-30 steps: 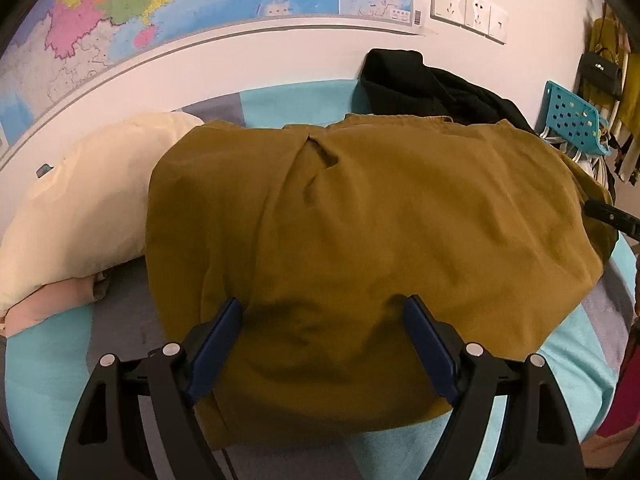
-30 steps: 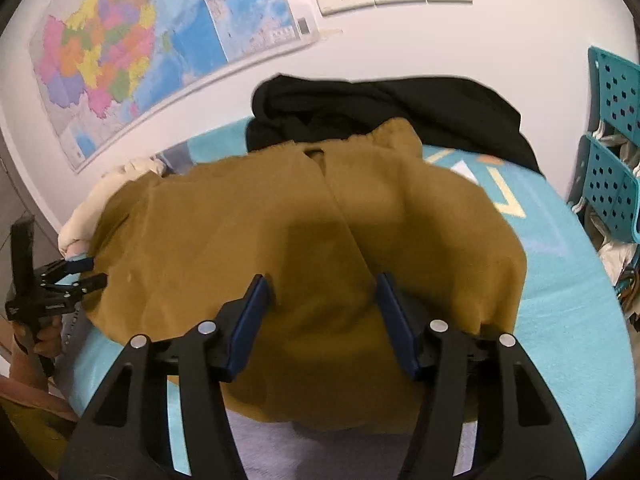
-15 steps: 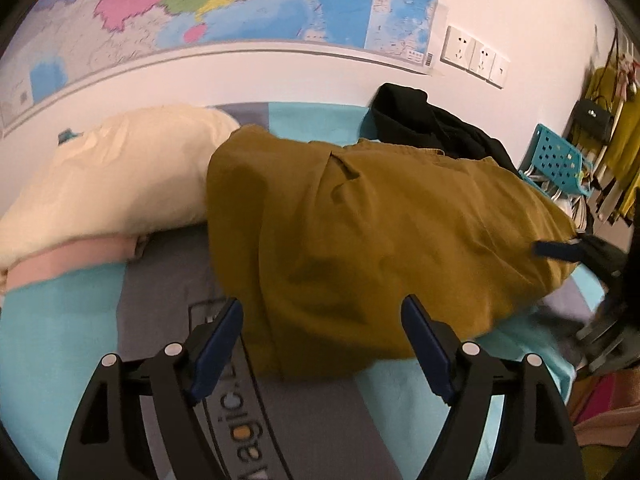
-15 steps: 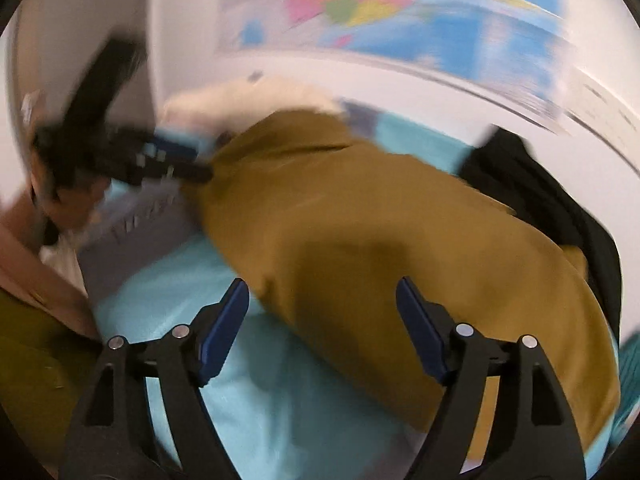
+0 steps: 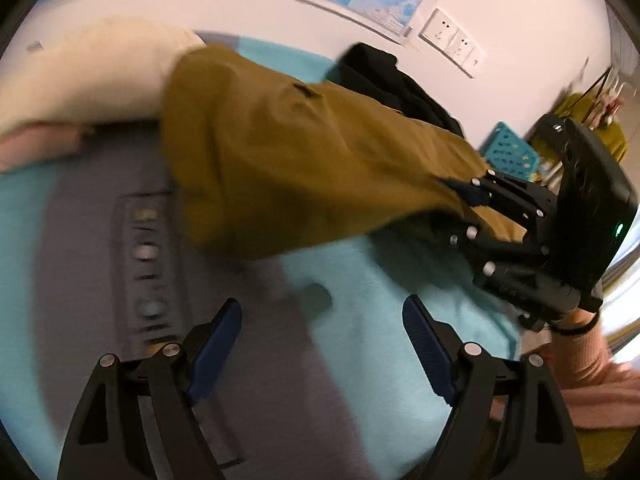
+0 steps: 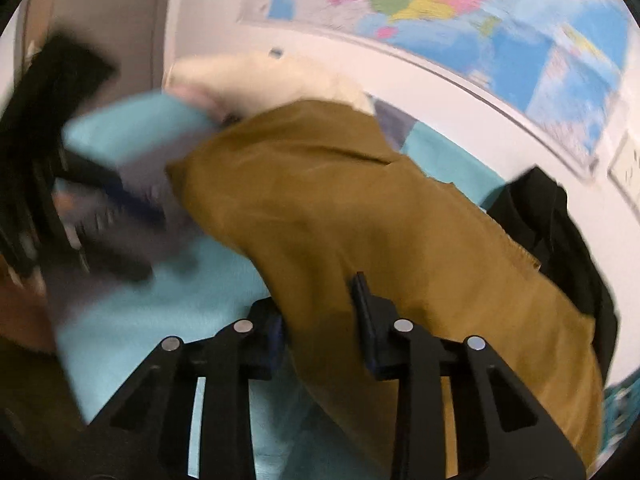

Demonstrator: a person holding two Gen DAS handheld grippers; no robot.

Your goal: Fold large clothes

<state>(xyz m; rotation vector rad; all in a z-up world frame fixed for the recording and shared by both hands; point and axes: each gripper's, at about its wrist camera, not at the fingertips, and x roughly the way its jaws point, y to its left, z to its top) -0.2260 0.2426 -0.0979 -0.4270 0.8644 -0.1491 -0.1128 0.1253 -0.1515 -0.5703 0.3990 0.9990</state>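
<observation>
A large mustard-brown garment (image 5: pixel 304 160) lies folded across a bed with a teal and grey cover (image 5: pixel 360 288). My left gripper (image 5: pixel 320 336) is open and empty, hovering over bare bedcover below the garment's near edge. My right gripper (image 6: pixel 320 312) has its jaws narrowed on the garment's (image 6: pixel 360 220) lower right edge, with cloth between the pads. In the left wrist view the right gripper (image 5: pixel 464 192) shows at the right, clamped on that edge. In the right wrist view the left gripper (image 6: pixel 108 220) is a blur at the left.
A cream pillow (image 5: pixel 92 76) lies at the bed's left end. A black garment (image 5: pixel 384 80) is heaped by the wall behind. A teal plastic basket (image 5: pixel 512 156) stands at the right. A map (image 6: pixel 460 12) and sockets (image 5: pixel 452 40) are on the wall.
My left gripper has drawn back off the garment to bare bedcover. My right gripper has swung to the garment's right edge and closed on it.
</observation>
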